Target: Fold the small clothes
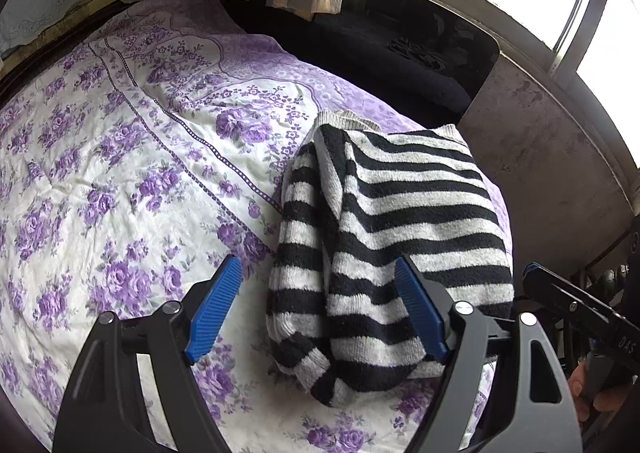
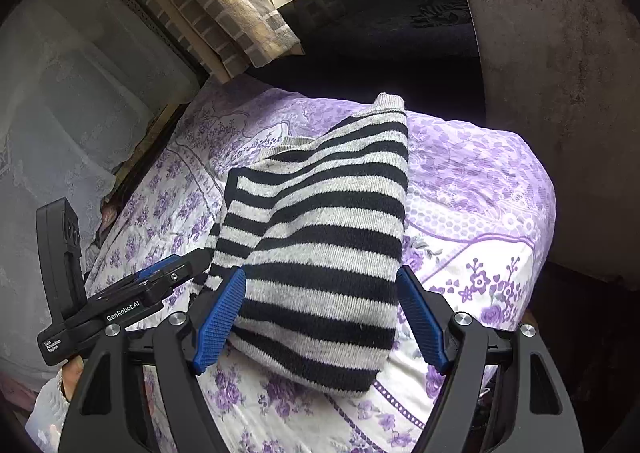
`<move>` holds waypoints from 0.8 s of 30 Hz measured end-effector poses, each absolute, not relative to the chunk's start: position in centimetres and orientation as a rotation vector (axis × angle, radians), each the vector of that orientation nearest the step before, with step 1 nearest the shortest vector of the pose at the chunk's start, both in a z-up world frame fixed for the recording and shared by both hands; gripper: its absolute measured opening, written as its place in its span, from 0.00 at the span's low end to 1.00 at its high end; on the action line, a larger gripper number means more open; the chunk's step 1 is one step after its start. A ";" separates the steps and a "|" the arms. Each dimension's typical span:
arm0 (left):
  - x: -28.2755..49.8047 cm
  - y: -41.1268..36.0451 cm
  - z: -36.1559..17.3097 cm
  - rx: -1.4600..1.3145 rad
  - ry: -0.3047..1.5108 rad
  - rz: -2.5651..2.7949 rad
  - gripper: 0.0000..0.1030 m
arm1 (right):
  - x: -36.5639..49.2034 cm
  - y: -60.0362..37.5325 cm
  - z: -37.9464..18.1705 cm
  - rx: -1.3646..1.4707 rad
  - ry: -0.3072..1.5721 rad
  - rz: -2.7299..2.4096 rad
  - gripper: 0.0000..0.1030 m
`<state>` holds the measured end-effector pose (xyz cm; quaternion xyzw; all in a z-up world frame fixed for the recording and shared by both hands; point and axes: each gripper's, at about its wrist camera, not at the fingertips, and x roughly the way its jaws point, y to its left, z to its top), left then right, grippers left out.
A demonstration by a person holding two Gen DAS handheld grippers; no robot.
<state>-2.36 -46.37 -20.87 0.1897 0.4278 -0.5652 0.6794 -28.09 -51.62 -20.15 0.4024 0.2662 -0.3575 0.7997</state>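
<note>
my left gripper (image 1: 320,305) is spread wide, pads clear of the striped sweater (image 1: 384,253) lying folded on the flowered bedspread (image 1: 120,173). my right gripper (image 2: 320,317) gapes just as wide above the same sweater, gripping nothing. the left gripper's side reads "genrobot.ai" and "data acquisition system".

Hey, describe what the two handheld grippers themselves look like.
Both the left gripper and right gripper have black frames, silver screws and ribbed blue pads. The left's side carries white "GenRobot.AI" lettering. A white patterned sleeve shows beneath.
</note>
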 end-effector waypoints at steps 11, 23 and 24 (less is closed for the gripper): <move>-1.5 -46.5 -26.7 0.461 1.117 -1.202 0.96 | -27.9 -51.3 -26.2 0.911 0.729 -0.791 0.78; -2.0 -45.9 -24.2 0.494 1.063 -1.159 0.96 | -27.2 -50.8 -25.5 0.899 0.782 -0.820 0.89; -2.2 -45.6 -23.6 0.505 1.042 -1.153 0.95 | -27.4 -50.5 -25.1 0.909 0.784 -0.828 0.89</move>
